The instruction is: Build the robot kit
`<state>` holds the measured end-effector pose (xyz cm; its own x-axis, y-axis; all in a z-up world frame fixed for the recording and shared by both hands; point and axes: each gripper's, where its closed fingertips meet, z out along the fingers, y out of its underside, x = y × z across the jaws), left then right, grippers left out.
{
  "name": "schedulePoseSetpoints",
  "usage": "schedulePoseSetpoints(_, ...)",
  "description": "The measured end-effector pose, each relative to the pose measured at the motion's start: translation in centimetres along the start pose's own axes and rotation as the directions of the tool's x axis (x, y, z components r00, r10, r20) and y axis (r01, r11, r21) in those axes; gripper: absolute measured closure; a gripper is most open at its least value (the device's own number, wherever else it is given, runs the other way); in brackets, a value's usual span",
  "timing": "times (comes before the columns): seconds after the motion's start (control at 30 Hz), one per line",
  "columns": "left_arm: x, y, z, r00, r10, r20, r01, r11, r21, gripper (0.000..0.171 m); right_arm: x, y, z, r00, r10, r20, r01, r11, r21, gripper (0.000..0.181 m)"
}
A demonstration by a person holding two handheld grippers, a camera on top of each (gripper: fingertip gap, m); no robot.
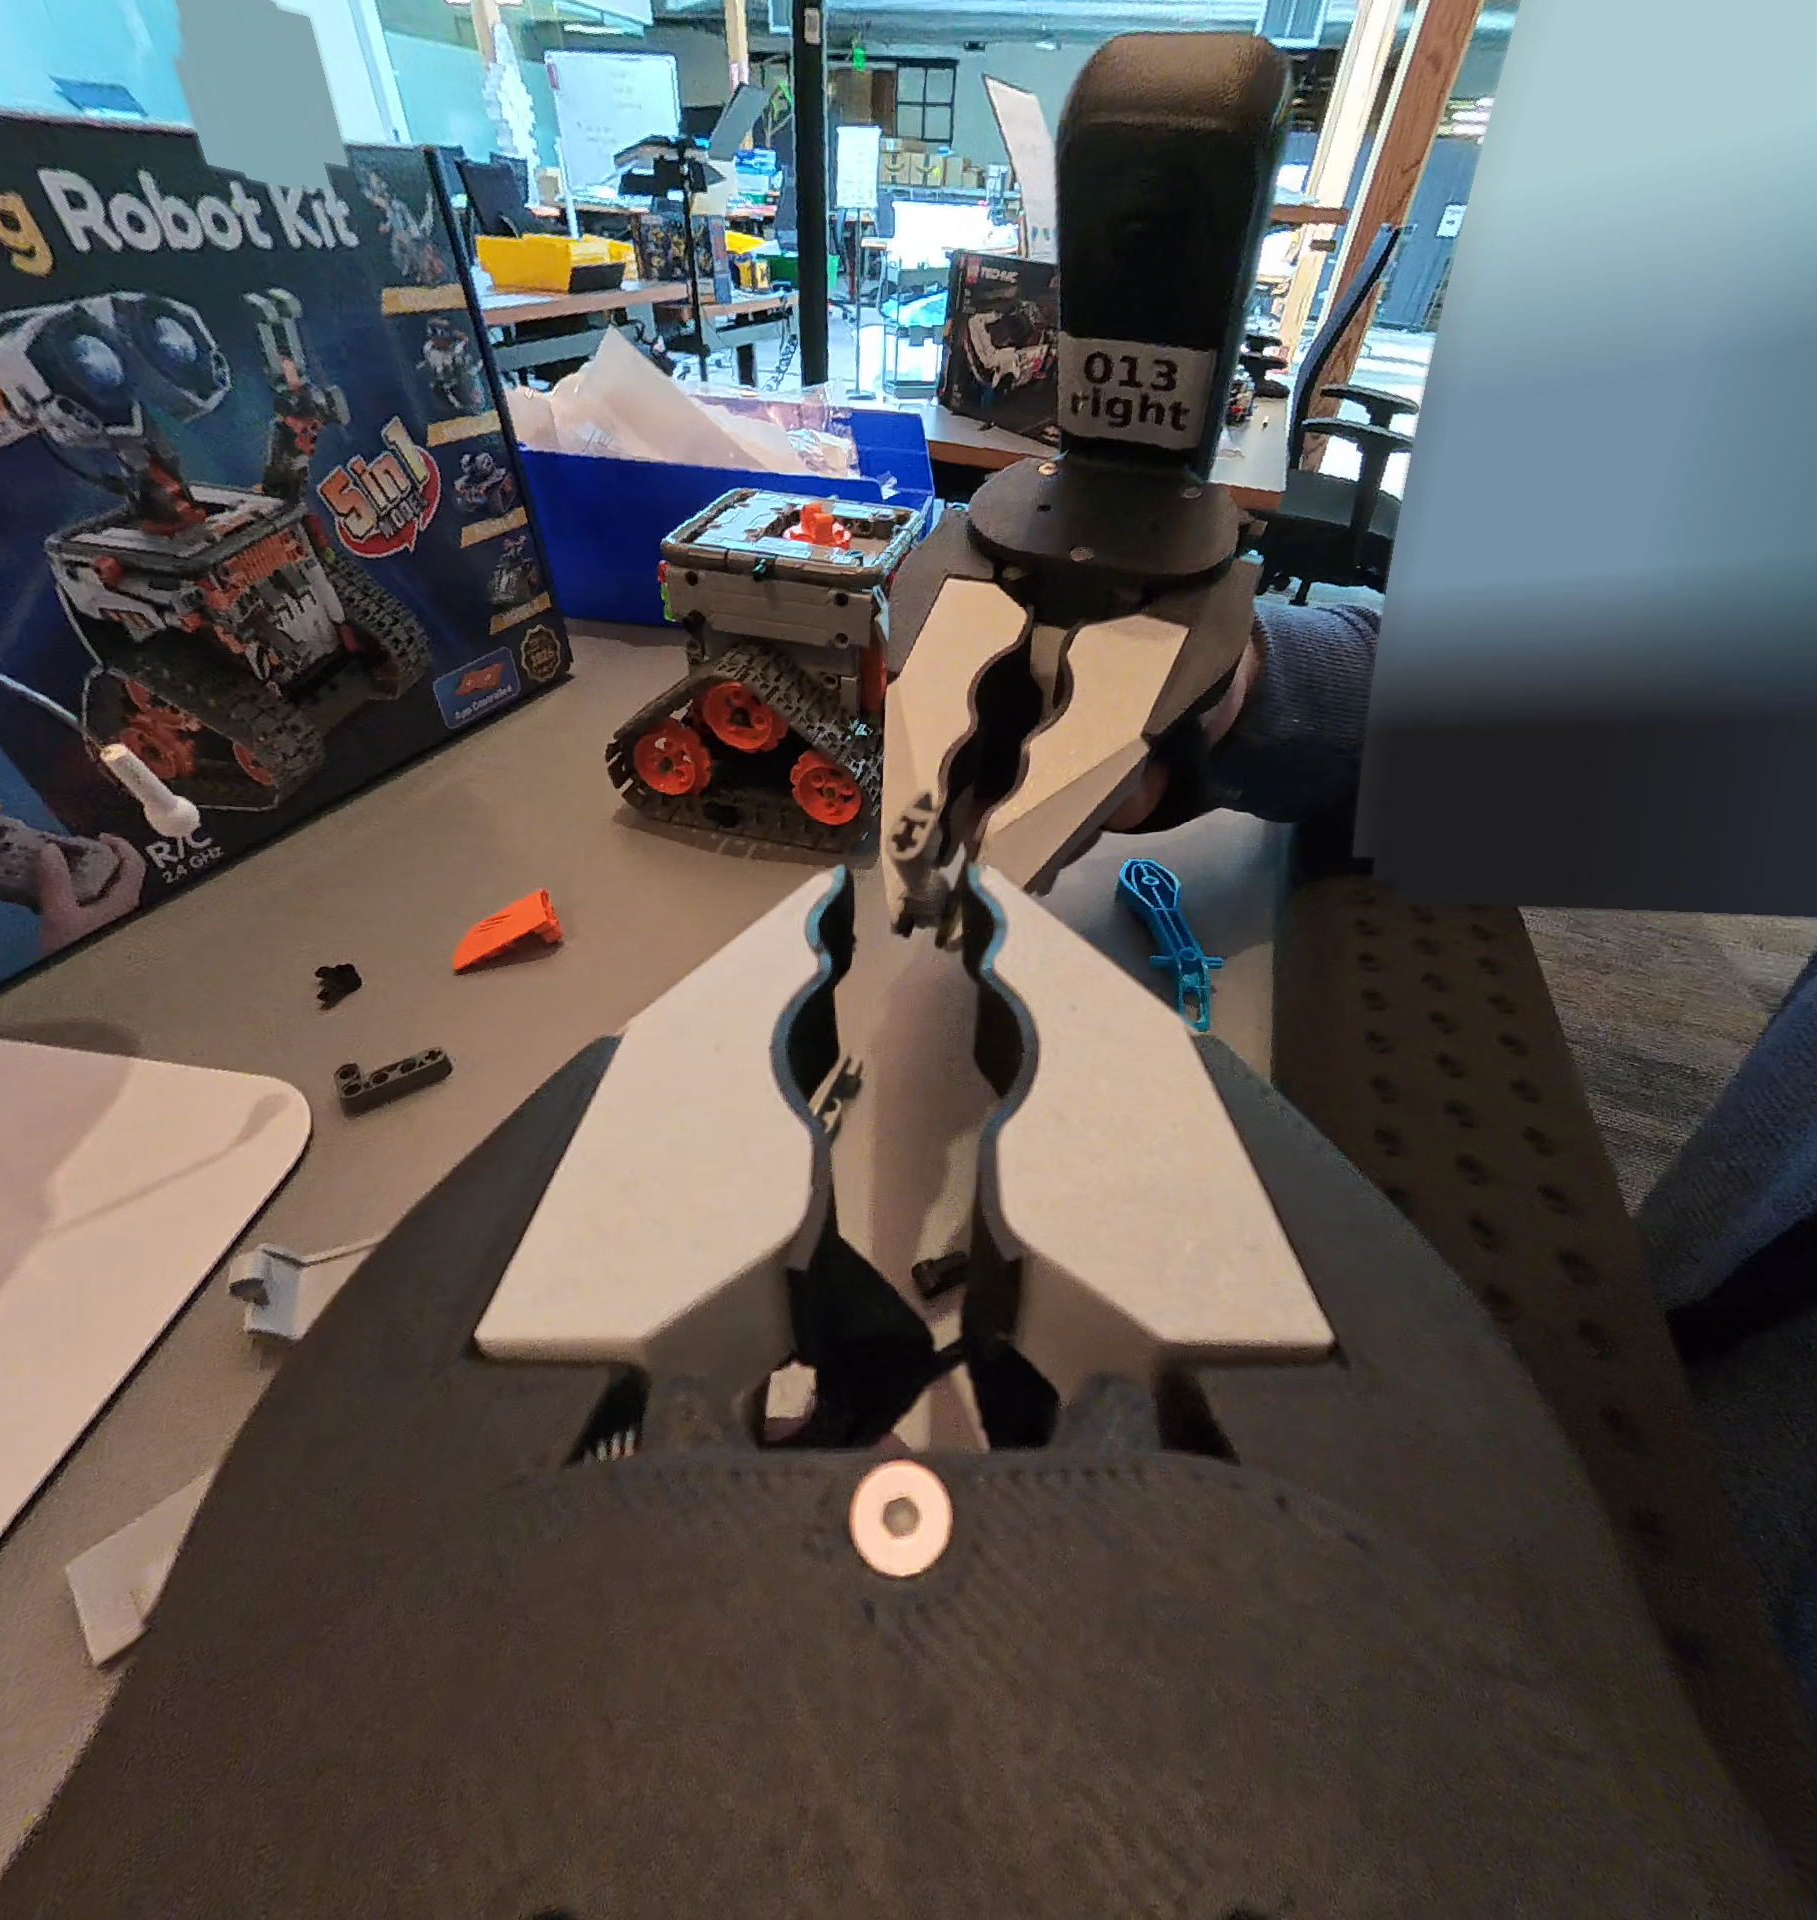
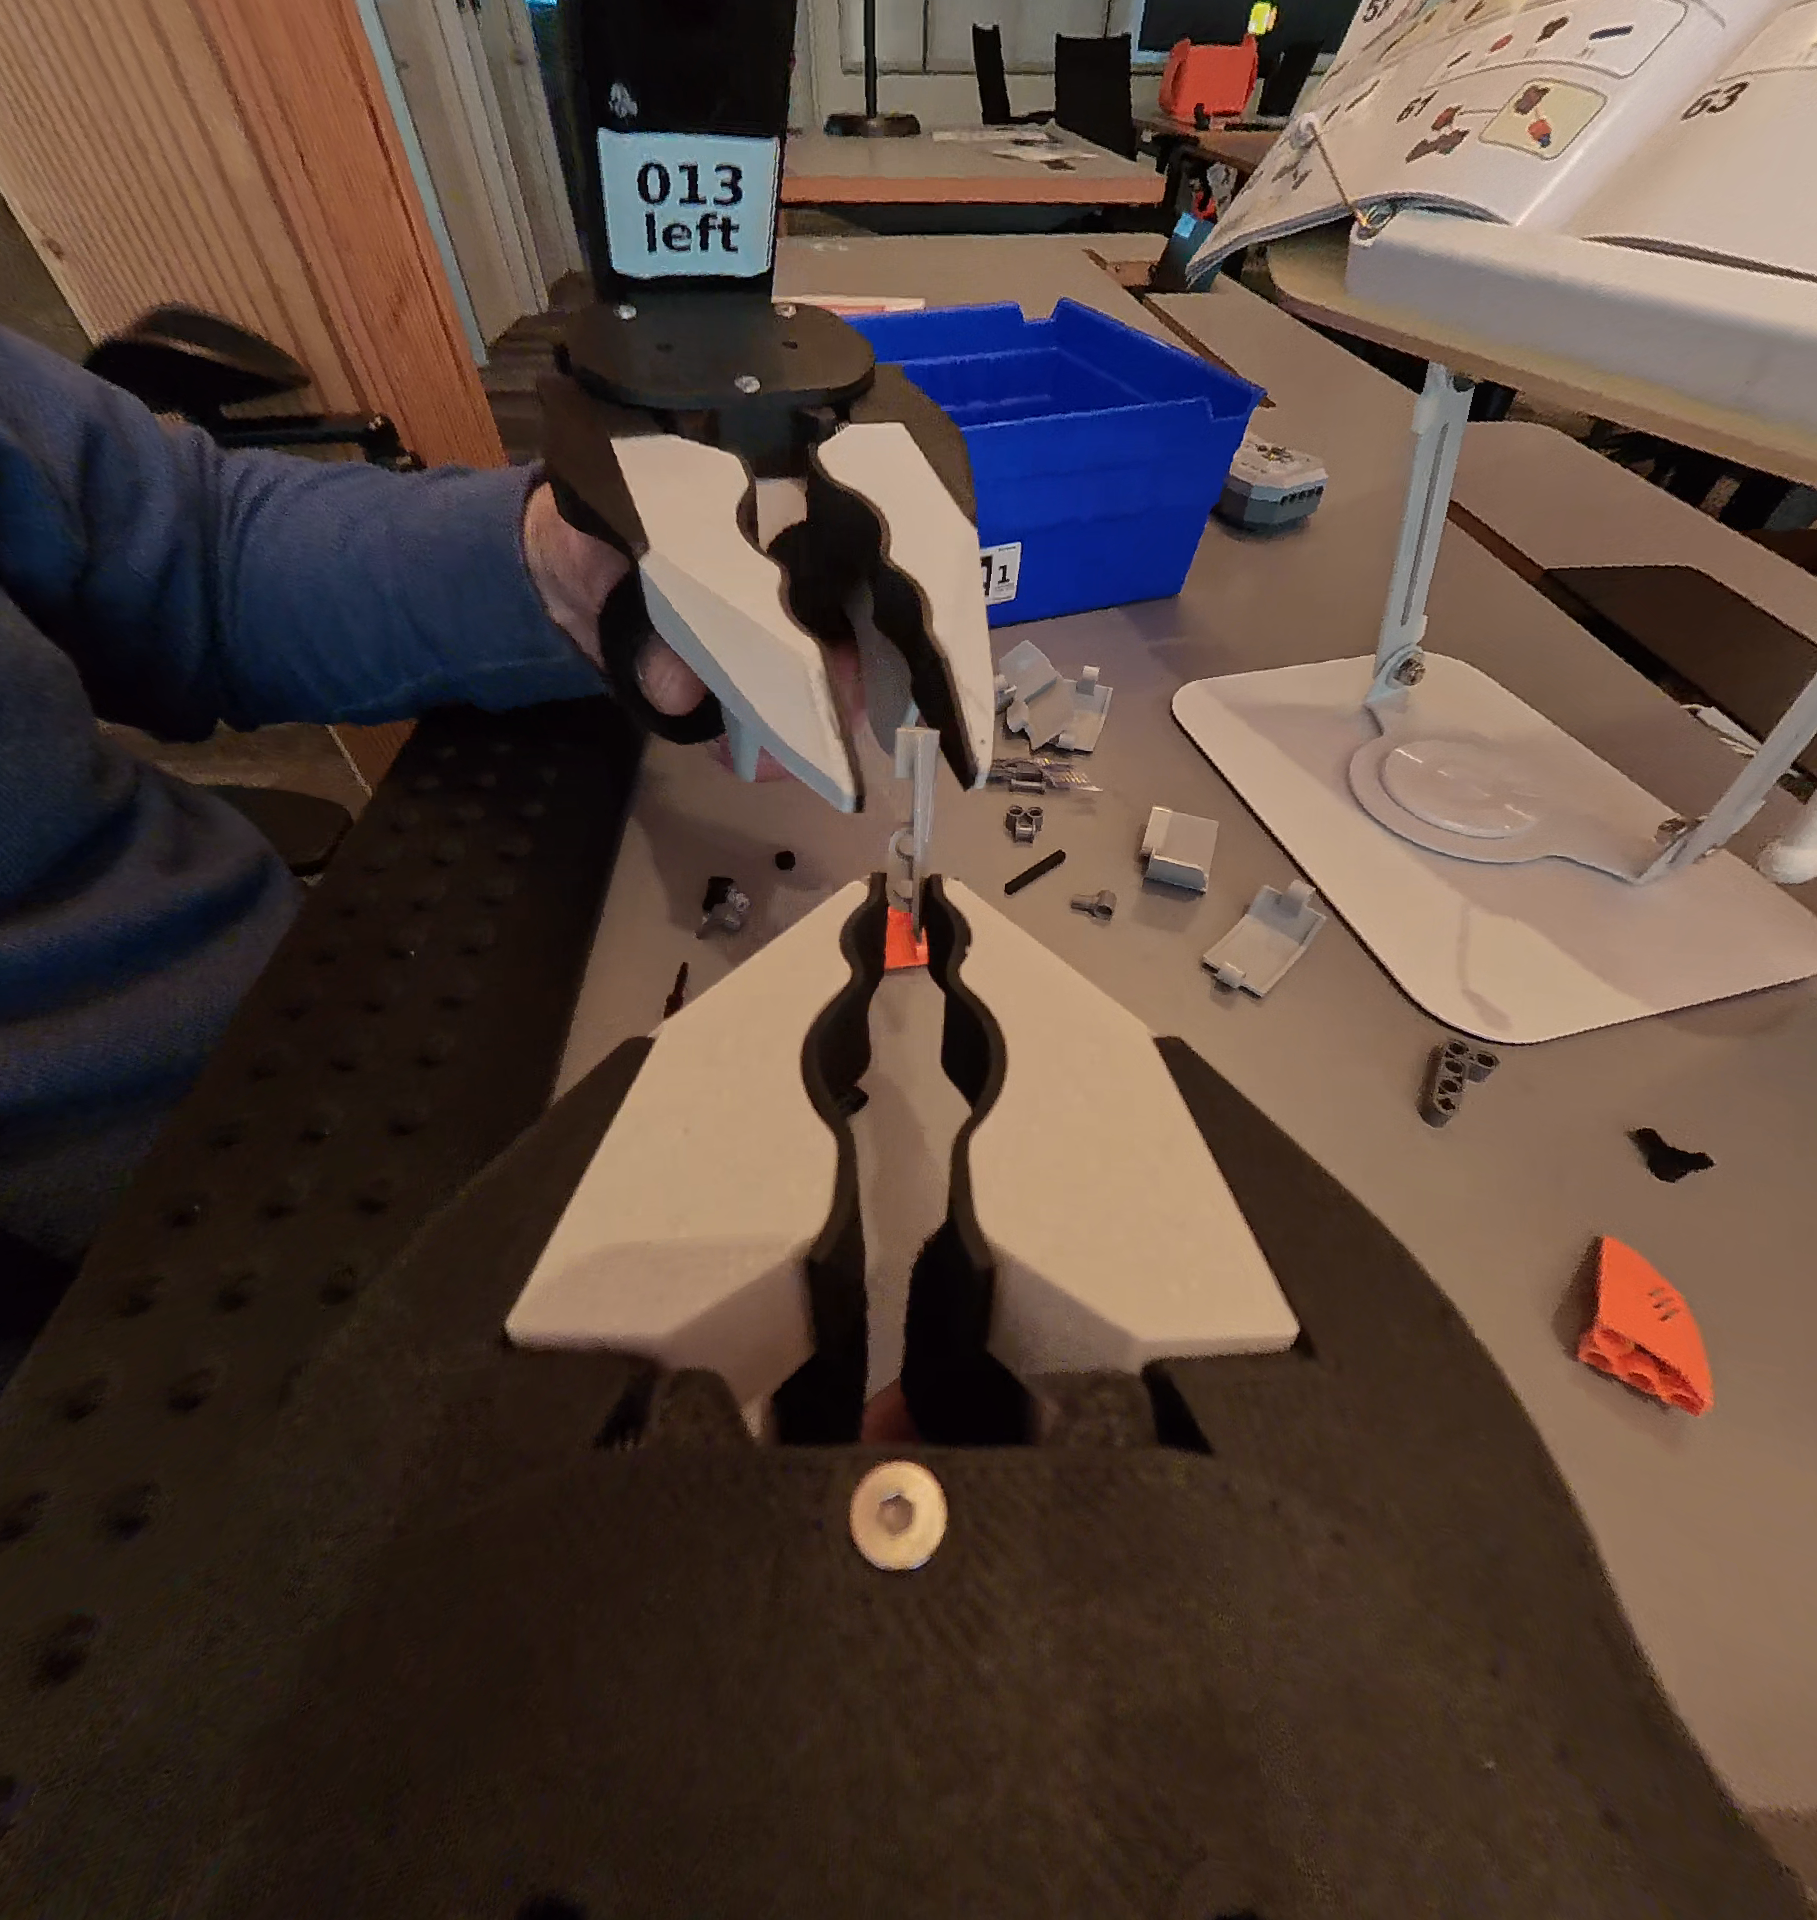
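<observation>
My right gripper (image 2: pixel 906 894) is shut on the lower end of a thin grey beam (image 2: pixel 922 805) and holds it above the grey table (image 2: pixel 1247 1143). The beam's other end reaches up between the fingers of my left gripper (image 2: pixel 914 790). That gripper is open: the beam lies close to one finger, with a clear gap to the other. In the left wrist view my left gripper (image 1: pixel 914 894) faces the right gripper (image 1: pixel 945 883), and the beam (image 1: pixel 912 831) sits between the left fingertips. An orange piece (image 2: pixel 904 948) shows behind the right fingertips.
A tracked robot model (image 1: pixel 758 665), its kit box (image 1: pixel 208 520) and a blue bin (image 2: pixel 1070 447) stand on the table. Loose parts lie about: an orange panel (image 2: pixel 1642 1330), a dark angled beam (image 2: pixel 1455 1081), grey panels (image 2: pixel 1174 852) and a blue tool (image 1: pixel 1164 935). A white booklet stand (image 2: pixel 1506 862) is at right. My two grippers' fingertips are within a few centimetres of each other. Both grippers' tips are roughly 20 cm from the orange panel (image 2: pixel 1642 1330). The left camera catches it too, in the left wrist view (image 1: pixel 530 912).
</observation>
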<state>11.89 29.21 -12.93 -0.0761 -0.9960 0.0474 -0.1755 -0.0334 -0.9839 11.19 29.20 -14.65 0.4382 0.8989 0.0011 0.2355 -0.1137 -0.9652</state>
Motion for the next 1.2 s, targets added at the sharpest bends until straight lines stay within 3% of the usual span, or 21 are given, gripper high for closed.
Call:
schedulePoseSetpoints(0.1,0.6,-0.2,0.1,0.998,0.063,-0.004,-0.063,0.998,-0.001,0.149,-0.2,0.3,0.2,0.999,-0.045,-0.012,0.044,0.999,-0.025,0.177)
schedulePoseSetpoints(0.17,0.6,-0.1,0.2,0.994,0.106,0.016,-0.106,0.994,-0.019,0.161,-0.3,0.4,0.3,0.997,-0.072,-0.019,0.072,0.997,-0.037,0.177)
schedulePoseSetpoints(0.33,0.5,-0.2,-0.1,0.994,0.109,0.016,-0.109,0.994,0.002,0.163,-0.1,0.2,0.2,0.985,-0.157,-0.069,0.154,0.987,-0.045,0.177)
schedulePoseSetpoints(0.57,0.2,-1.3,-0.7,0.991,-0.102,-0.086,0.112,0.987,0.119,0.163,-0.1,-1.3,-0.4,0.982,-0.158,-0.100,0.160,0.987,0.007,0.177)
schedulePoseSetpoints(0.83,0.2,-1.9,-1.2,0.907,-0.325,-0.270,0.376,0.911,0.168,0.162,-0.4,-2.7,-0.9,0.998,-0.029,-0.058,0.034,0.996,0.088,0.177)
schedulePoseSetpoints(1.03,0.1,-1.9,-1.2,0.864,-0.379,-0.331,0.448,0.879,0.162,0.162,-0.3,-3.0,-1.0,0.998,-0.002,-0.056,0.008,0.994,0.105,0.177)
schedulePoseSetpoints(1.2,0.0,-1.7,-1.3,0.872,-0.373,-0.316,0.437,0.885,0.159,0.162,-0.3,-3.0,-1.0,0.998,-0.001,-0.060,0.007,0.995,0.104,0.177)
